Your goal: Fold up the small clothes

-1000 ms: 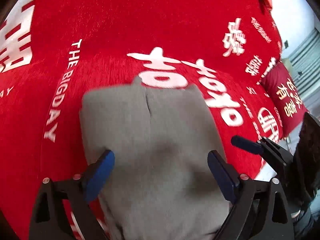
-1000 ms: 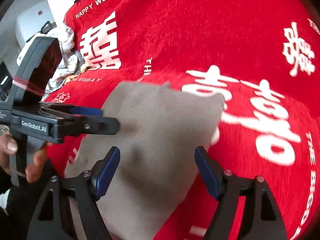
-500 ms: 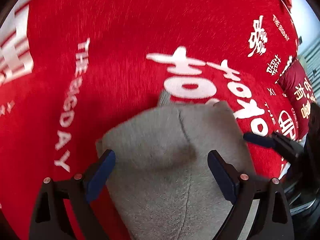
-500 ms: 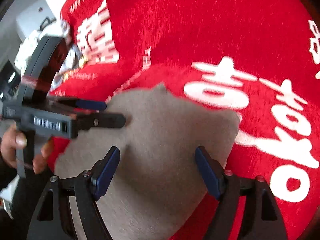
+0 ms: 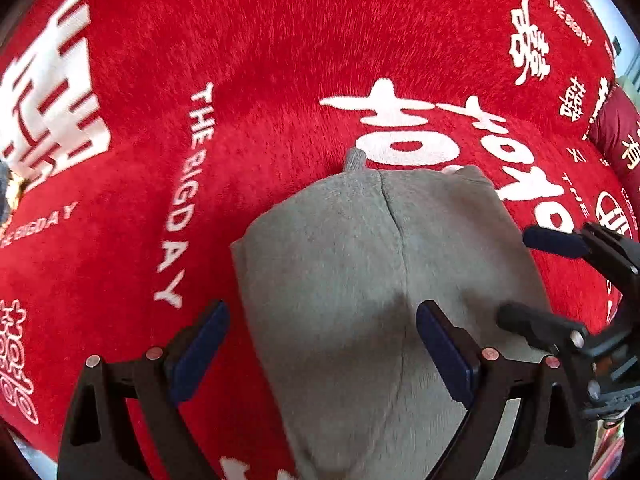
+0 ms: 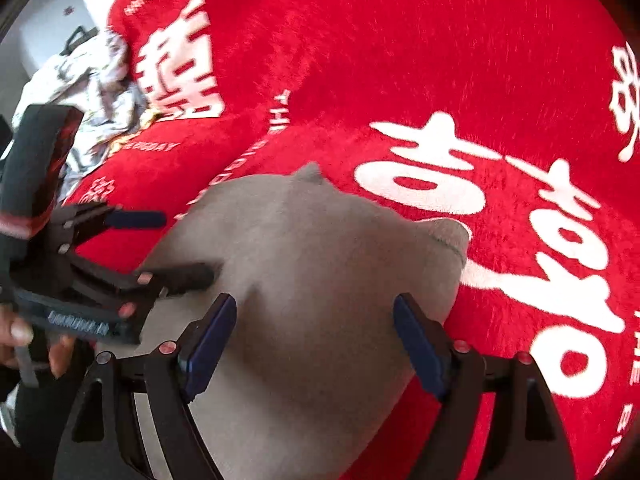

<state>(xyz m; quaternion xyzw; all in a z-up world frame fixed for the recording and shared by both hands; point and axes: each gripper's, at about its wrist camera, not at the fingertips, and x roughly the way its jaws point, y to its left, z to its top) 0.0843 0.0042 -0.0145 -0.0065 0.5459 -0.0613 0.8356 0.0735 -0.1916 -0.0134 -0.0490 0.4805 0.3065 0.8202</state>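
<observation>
spread across everything: a red plush cloth with white wedding lettering [image 5: 280, 80]. on it, near the front edge, lay a grey folded knit garment [image 5: 360, 280], seam up. hovered over its left edge, left gripper [image 5: 320, 352], blue pads wide apart, pinching nothing. over its right part, right gripper [image 6: 316, 344], likewise spread. heaped far left, a crumpled white patterned fabric [image 6: 84, 84].

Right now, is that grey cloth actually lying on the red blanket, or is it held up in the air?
Touching. In the left wrist view the grey cloth lies flat on the red blanket, its edges flush against the pile with no gap showing.
</observation>
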